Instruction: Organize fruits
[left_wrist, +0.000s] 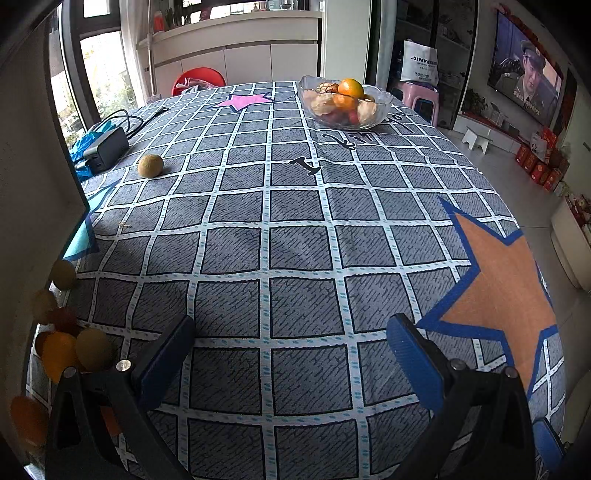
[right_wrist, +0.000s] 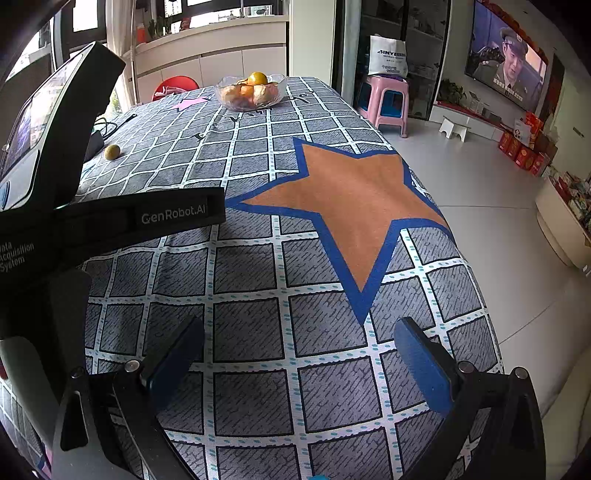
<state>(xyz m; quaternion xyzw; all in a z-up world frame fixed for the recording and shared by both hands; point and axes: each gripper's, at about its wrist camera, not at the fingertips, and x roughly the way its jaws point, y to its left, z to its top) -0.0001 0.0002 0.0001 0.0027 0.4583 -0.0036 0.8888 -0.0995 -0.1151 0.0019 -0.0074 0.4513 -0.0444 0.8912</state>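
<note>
Both tongs (left_wrist: 291, 354) (right_wrist: 299, 354) spread, empty; kiwi (left_wrist: 150, 165) loose beside charger (left_wrist: 105, 149).

White lettering "GenRobot.AI" on black device arm (right_wrist: 110, 218), left side, near. On the same device's body, further left: "Data Acquisition System", first letter cut off at the frame edge. Dark print "SINV…" on white bag (right_wrist: 388, 55) atop pink stool (right_wrist: 388, 99), far right; remaining letters and smaller lines beneath too small to read. Black script lettering on checked tablecloth (left_wrist: 295, 258), just near the glass bowl (left_wrist: 384, 99); possibly a "T" among the characters, otherwise illegible. Subtitle line on television (right_wrist: 506, 55), far right wall; unreadable.
</note>
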